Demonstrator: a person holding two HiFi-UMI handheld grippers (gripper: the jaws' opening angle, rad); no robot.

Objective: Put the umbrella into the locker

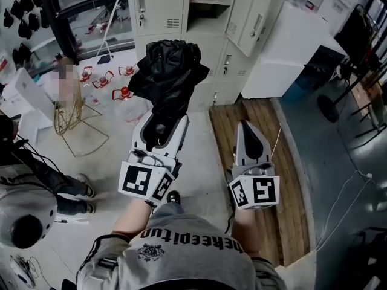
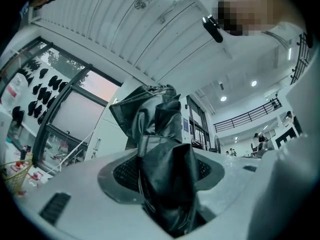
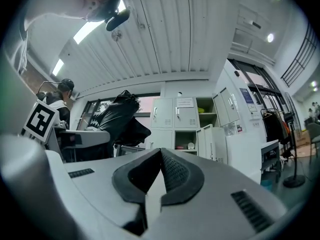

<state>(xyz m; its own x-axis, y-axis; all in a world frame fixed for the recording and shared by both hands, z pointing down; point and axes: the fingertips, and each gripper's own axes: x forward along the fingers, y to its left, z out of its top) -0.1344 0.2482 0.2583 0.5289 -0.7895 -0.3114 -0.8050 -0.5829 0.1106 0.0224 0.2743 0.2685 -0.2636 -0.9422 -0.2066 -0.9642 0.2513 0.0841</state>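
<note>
The left gripper (image 1: 164,116) was clamped tight on the black folded umbrella (image 1: 169,71), held up in front of the locker (image 1: 158,8). The umbrella's lower end was buried between the jaws, its handle unseen. The right gripper (image 1: 247,127) hung alongside, jaws pressed together on nothing. The frame edge cut off the locker's top.

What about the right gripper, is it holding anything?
No, the right gripper is shut with nothing between its jaws; the left gripper holds the black umbrella.
</note>
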